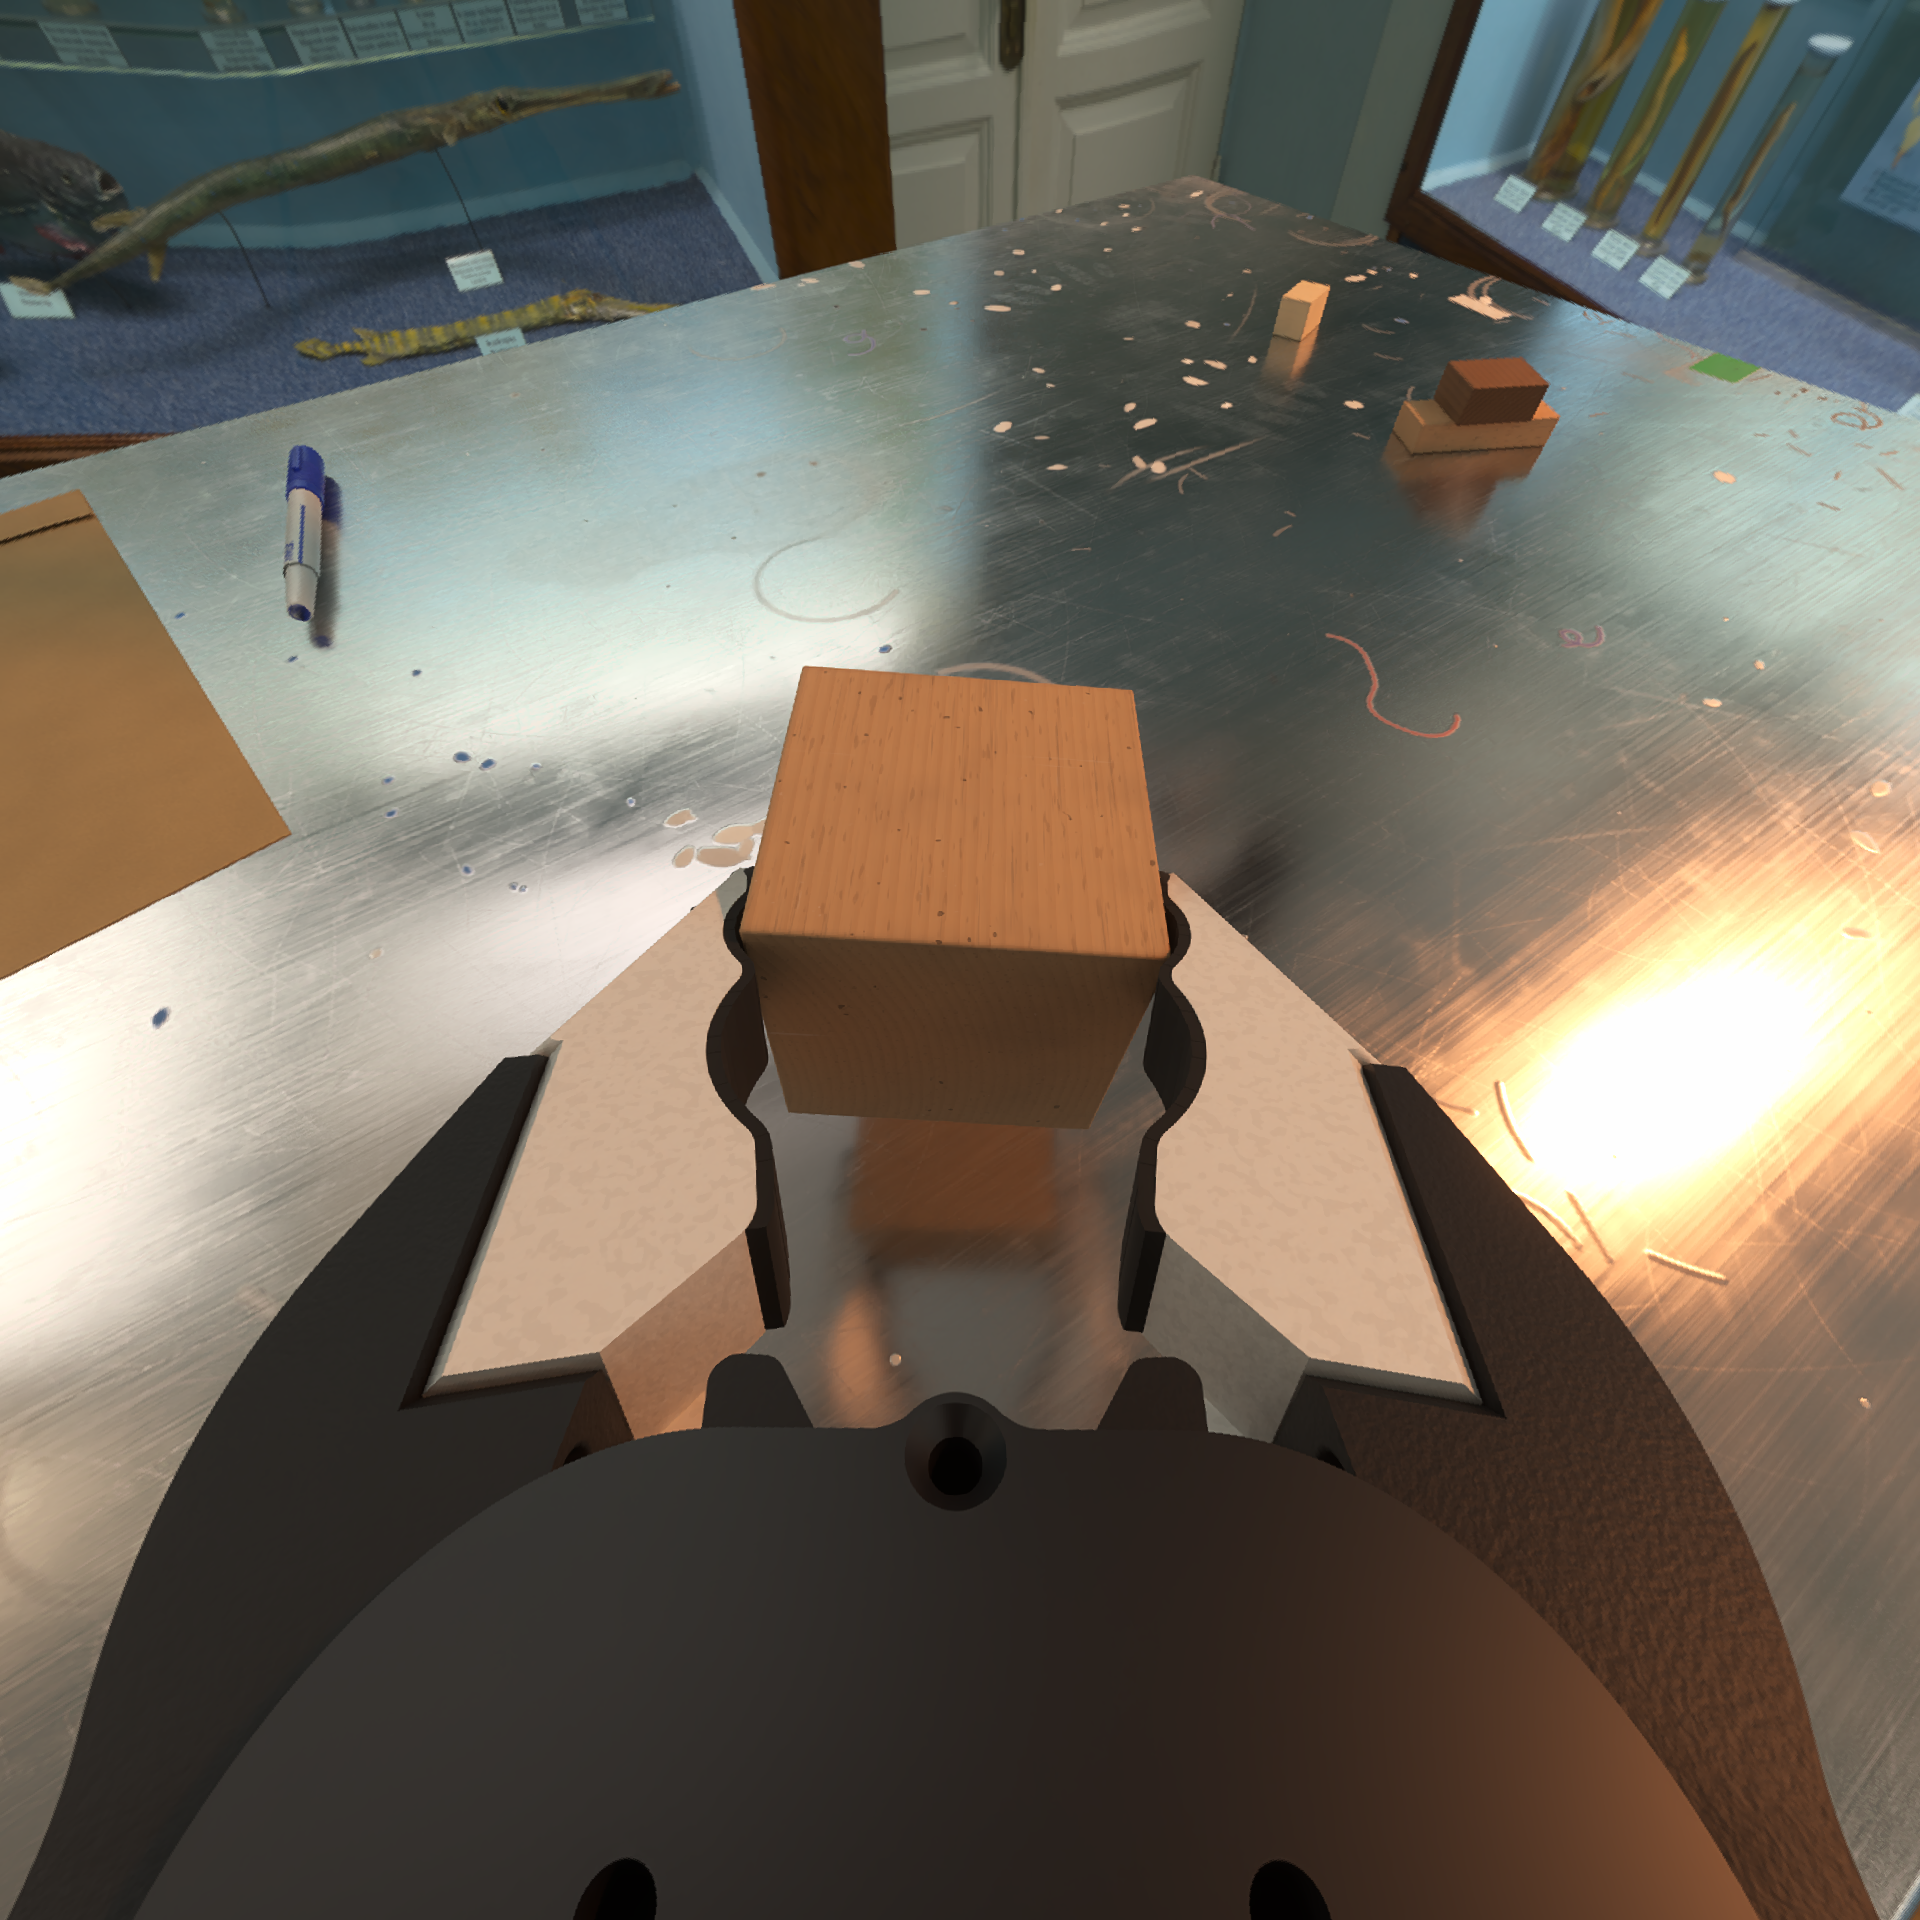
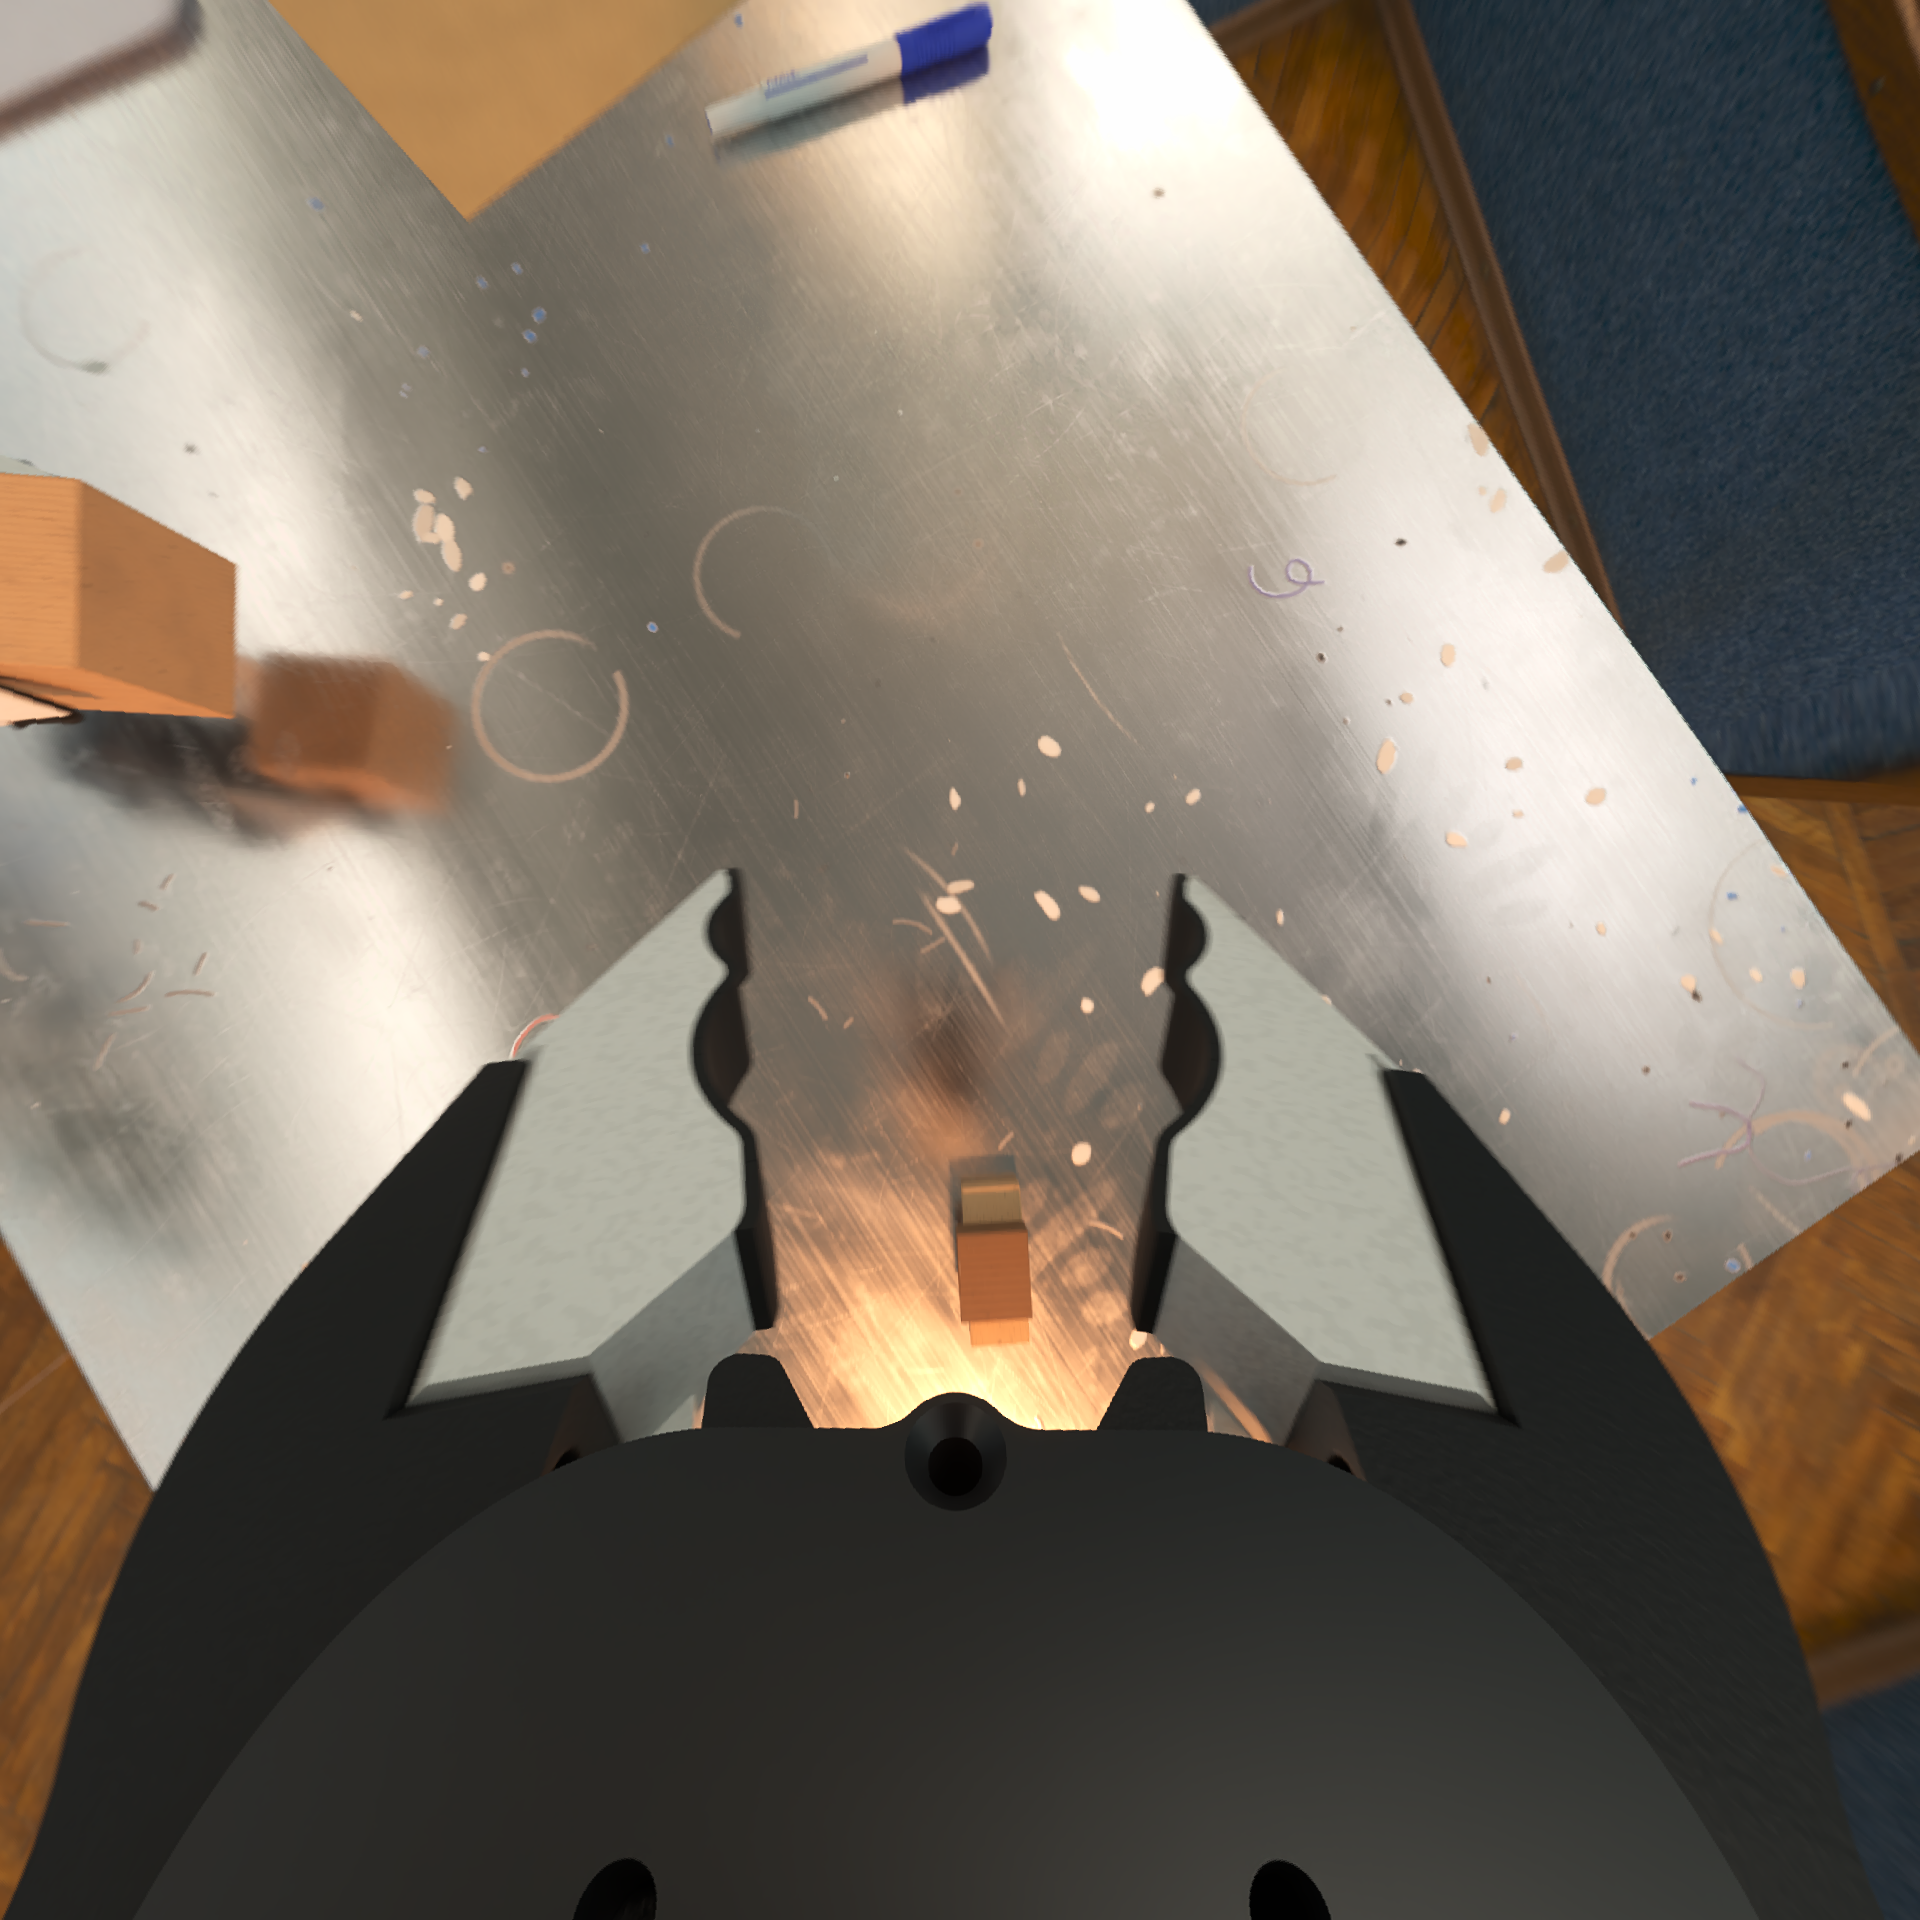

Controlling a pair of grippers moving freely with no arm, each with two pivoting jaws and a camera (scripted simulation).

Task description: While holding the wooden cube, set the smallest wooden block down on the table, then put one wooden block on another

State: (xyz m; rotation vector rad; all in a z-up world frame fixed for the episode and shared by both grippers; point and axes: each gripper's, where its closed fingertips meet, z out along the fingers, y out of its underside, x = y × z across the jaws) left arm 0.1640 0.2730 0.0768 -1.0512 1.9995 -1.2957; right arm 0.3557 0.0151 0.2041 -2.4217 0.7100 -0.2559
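My left gripper (image 1: pixel 956 899) is shut on a large wooden cube (image 1: pixel 951 810) and holds it just above the metal table (image 1: pixel 644 499). Far right on the table, a dark brown block (image 1: pixel 1492 389) rests on a flat tan block (image 1: pixel 1475 434). A small pale block (image 1: pixel 1301 309) stands alone behind them. My right gripper (image 2: pixel 956 883) is open and empty, high over the table (image 2: pixel 935 416). A small wooden block (image 2: pixel 992 1268) stands on the table below it, seen between the finger bases. The held cube (image 2: pixel 104 592) shows at the left edge of the right wrist view.
A blue-capped marker (image 1: pixel 303 530) lies at the far left, also in the right wrist view (image 2: pixel 852 68). A tan cardboard sheet (image 1: pixel 104 727) lies at the left edge, also in the right wrist view (image 2: pixel 499 94). The table edges drop to a wooden floor (image 2: pixel 1766 1455).
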